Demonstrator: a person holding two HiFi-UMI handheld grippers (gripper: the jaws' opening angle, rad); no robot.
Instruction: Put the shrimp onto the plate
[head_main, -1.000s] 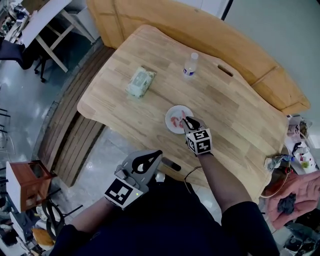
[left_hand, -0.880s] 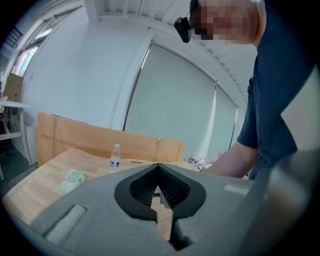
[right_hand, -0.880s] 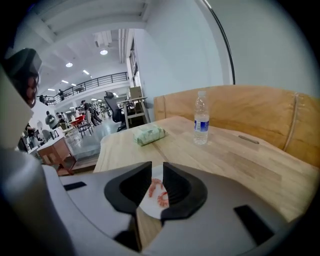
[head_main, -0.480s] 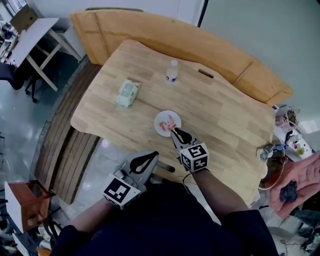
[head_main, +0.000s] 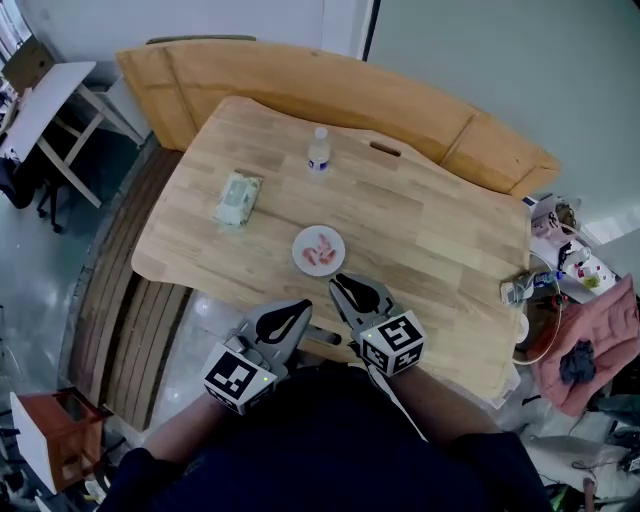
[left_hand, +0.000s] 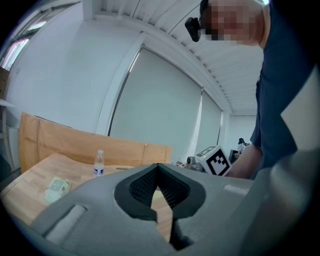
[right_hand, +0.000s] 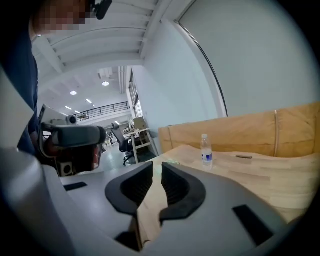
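A small white plate (head_main: 304, 262) sits near the front edge of the wooden table (head_main: 430, 225), with pink shrimp (head_main: 321, 248) lying on it. My right gripper (head_main: 343, 287) hovers just in front of the plate, off the table's near edge. Its jaws stand a narrow slit apart with nothing between them (right_hand: 157, 166). My left gripper (head_main: 296, 309) hangs lower left of the plate, also off the table. In the left gripper view its tips (left_hand: 158, 166) touch and hold nothing. Neither gripper view shows the plate.
A water bottle (head_main: 318, 152) stands at the table's far side, and a green wipes pack (head_main: 237, 198) lies at its left. A curved wooden bench (head_main: 300, 75) wraps round the back. Cables and small clutter (head_main: 545, 280) sit beyond the right end.
My right gripper has drawn back from the plate towards me, leaving the shrimp on it, and its jaws have parted slightly. The left gripper has kept its place.
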